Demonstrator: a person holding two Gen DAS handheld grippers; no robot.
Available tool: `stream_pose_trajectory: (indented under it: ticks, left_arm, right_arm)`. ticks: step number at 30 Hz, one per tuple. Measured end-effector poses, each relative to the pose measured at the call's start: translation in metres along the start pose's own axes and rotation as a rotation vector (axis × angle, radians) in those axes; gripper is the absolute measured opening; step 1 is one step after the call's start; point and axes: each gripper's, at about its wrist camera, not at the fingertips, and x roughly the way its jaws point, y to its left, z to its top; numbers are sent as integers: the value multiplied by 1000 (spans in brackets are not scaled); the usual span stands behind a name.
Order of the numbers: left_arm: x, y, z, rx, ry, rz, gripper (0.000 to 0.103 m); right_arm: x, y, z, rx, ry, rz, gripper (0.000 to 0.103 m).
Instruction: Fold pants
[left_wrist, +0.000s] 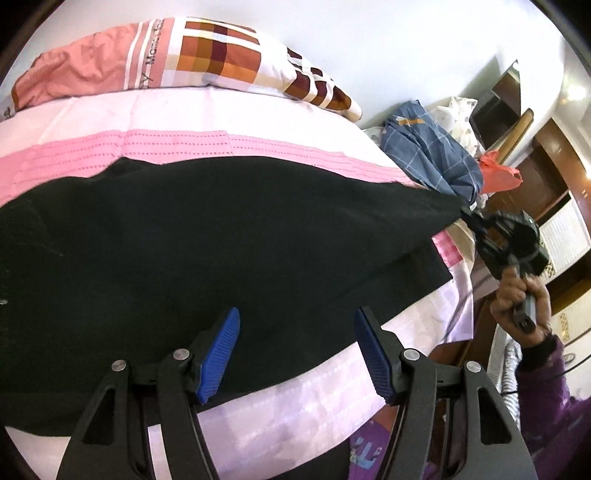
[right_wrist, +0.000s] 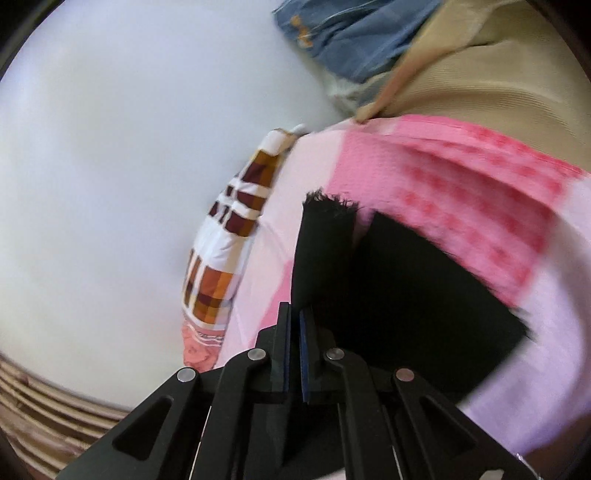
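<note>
Our right claw (right_wrist: 294, 325) is clamped tight on a corner of the black fabric pants (left_wrist: 221, 236), its blue pads pressed together with the dark cloth pinched between them at the lower middle of the right wrist view. In the left wrist view we see that same claw at the right edge of the frame, gripped by a hand (left_wrist: 524, 299) in a purple sleeve (left_wrist: 554, 398), with the pants' corner drawn up into a taut point toward it.

Our left claw (left_wrist: 295, 354) stands apart, its two blue pads spread wide at the lower middle of the frame above the near edge of the pants, with nothing between them.

The pants lie spread across the middle of the left wrist view on a pale pink bedsheet (left_wrist: 295, 398) with a brighter pink woven band (left_wrist: 166, 147) just beyond them. A checked orange, maroon and white pillow (left_wrist: 207, 55) lies at the upper left against a white wall (left_wrist: 406, 44). A crumpled blue checked cloth (left_wrist: 432, 147) sits at the right, beside an orange-red scrap (left_wrist: 498, 173). In the right wrist view, a frayed black hem (right_wrist: 325, 206) rises near the centre.
</note>
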Motion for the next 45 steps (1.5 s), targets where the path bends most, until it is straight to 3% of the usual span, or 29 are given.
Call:
stream_pose_trajectory:
  ticks: [7, 12, 15, 19, 22, 25, 30, 33, 34, 35, 45]
  left_arm:
    - [-3, 0, -11, 7, 23, 13, 64]
    - [-1, -6, -17, 19, 15, -1, 64]
    - [2, -6, -18, -5, 12, -36, 64]
    - [8, 12, -25, -210, 17, -215, 64]
    - [11, 15, -27, -265, 20, -267, 64]
    - [18, 26, -31, -413, 34, -378, 64]
    - [40, 46, -33, -662, 59, -475, 64]
    - [55, 51, -36, -779, 92, -481, 64]
    - [59, 54, -37, -817, 90, -478, 64]
    - [62, 56, -38, -849, 86, -482, 64]
    - [71, 71, -43, -1096, -50, -385, 64]
  right_arm:
    - [-27, -58, -28, 101, 6, -92, 3]
    - [-22, -68, -34, 119, 63, 21, 7]
    - [-4, -68, -46, 137, 121, 37, 19]
    - [15, -73, -61, 151, 156, 28, 21]
    - [23, -74, -63, 150, 151, 12, 21]
    - [35, -64, -67, 101, 183, 16, 22]
    - [65, -57, -83, 110, 282, 36, 27]
    - [72, -51, -88, 75, 284, 30, 23]
    - [73, -48, -87, 48, 283, 21, 10]
    - [74, -47, -85, 30, 281, 3, 6]
    - [68, -41, -80, -4, 264, 26, 6]
